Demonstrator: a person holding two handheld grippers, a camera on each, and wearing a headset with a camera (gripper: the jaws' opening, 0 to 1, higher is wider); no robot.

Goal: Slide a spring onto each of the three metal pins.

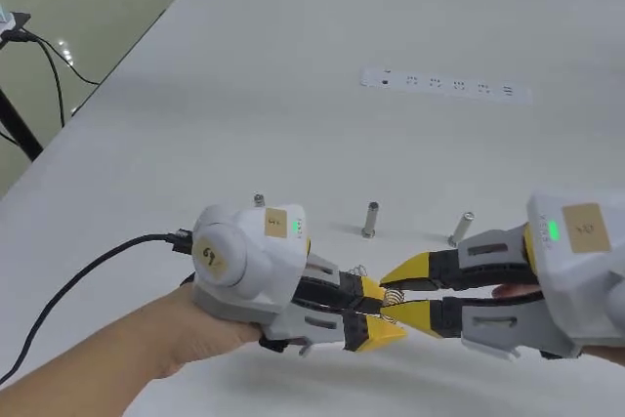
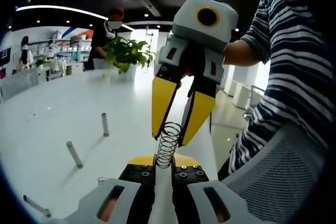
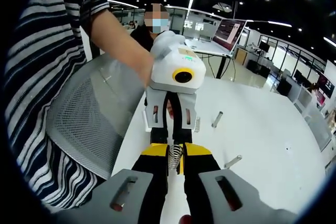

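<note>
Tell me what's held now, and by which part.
A spring, one end pinched by the right gripper between its jaw tips; the other end meets the left gripper, grip unclear.

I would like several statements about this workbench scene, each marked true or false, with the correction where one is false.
1. The spring is between the jaws of the right gripper. True.
2. The two grippers are far apart from each other. False: the left gripper meets the right gripper tip to tip at the spring.
3. The black cable runs to the right gripper. False: it runs to the left gripper.
4. The middle pin lies flat. False: it stands upright on the table.
5. The power strip lies on the table beyond the middle pin. True.
</note>
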